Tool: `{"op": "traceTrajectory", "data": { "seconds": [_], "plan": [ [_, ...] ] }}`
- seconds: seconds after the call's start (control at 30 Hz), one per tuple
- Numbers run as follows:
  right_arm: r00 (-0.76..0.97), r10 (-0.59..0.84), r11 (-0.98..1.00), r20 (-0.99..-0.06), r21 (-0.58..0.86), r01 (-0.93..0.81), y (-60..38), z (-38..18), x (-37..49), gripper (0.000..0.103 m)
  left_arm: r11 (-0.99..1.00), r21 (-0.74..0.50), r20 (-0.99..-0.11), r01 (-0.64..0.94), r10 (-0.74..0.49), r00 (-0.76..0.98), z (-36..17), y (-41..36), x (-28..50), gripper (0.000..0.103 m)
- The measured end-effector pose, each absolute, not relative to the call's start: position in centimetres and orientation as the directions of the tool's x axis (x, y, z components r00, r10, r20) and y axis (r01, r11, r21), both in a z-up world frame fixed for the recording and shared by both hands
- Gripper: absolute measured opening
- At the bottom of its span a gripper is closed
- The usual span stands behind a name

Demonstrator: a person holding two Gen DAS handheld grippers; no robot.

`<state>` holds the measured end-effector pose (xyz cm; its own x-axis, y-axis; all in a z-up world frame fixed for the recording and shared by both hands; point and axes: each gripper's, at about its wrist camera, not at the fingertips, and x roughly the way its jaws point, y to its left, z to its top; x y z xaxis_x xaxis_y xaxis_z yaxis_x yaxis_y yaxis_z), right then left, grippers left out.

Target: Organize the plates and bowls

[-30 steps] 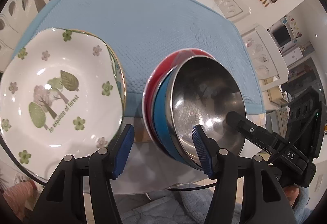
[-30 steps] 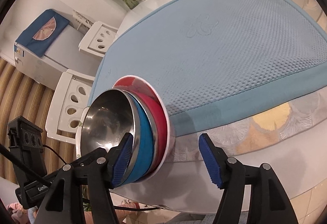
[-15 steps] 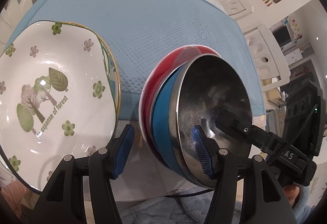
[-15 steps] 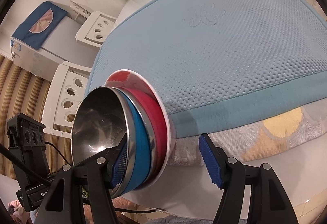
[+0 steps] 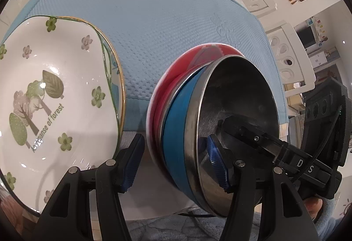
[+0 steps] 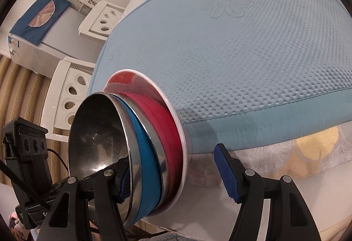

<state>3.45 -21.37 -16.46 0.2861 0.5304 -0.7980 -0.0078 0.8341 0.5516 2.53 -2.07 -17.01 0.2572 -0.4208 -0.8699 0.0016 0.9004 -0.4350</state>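
Straddling the same pile, both tools have one finger down inside the polished steel bowl (image 6: 96,131), which tops a nested stack of blue and red bowls on a white-rimmed red plate (image 6: 183,153).

The right gripper (image 6: 176,178) stands about half open. Its left pad lies against the inner wall of the steel bowl and its right pad hangs clear of the plate's rim, so nothing is pinched.

The left gripper (image 5: 173,162) is also about half open. Its right pad is inside the steel bowl and its left pad is just outside the plate's rim, apart from it.

The stack's axis runs across each pair of jaws, from one pad to the other, so closing would probably clamp it through its depth.

The white scalloped plate with green flowers (image 5: 55,87) lies outside the left gripper's left finger, nearer that hand, and reads "…anse of forest". The right tool's black body shows "D S". Beyond the jaws lies the textured light-blue mat (image 6: 242,54).
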Motion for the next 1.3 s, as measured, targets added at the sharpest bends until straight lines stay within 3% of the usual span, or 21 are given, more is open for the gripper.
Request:
{"op": "traceTrajectory", "data": {
  "seconds": [0.77, 1.3],
  "plan": [
    [0.252, 0.576, 0.803, -0.778, 0.595, -0.001, -20.5, -17.1, 3.9, 0.065, 0.886, -0.463, -0.857, 0.028, -0.455, 0.243, -17.2, -2.7, 3.2, 0.056],
    [0.319, 0.601, 0.779, -0.733, 0.626, -0.028, -21.3, -16.1, 2.4, 0.038, 0.894, -0.441, -0.85, 0.077, -0.444, 0.284, -16.1, -2.6, 2.2, 0.056]
  ]
}}
